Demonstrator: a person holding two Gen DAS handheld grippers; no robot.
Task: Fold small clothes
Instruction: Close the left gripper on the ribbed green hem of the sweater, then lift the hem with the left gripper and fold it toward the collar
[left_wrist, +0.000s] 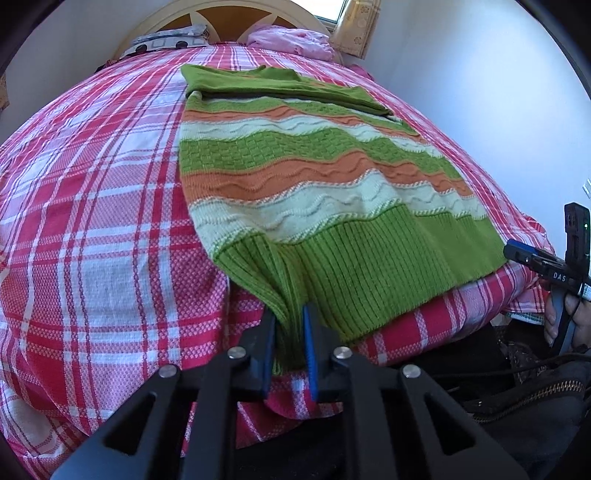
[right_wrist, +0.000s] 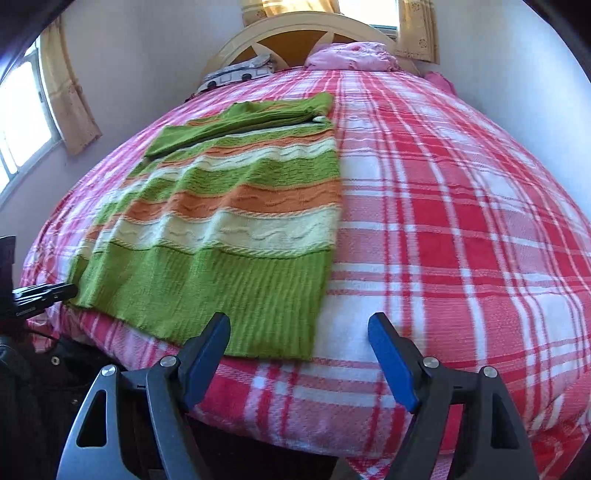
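Sweater (left_wrist: 317, 177) on bed (left_wrist: 92, 221), left tongs (left_wrist: 290, 350) pinching hem, right tongs (right_wrist: 299, 354) agape

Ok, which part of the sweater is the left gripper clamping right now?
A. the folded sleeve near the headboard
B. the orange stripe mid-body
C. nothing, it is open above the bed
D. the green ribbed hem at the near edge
D: the left gripper is shut on the bunched green ribbed hem of the sweater at the bed's near edge.
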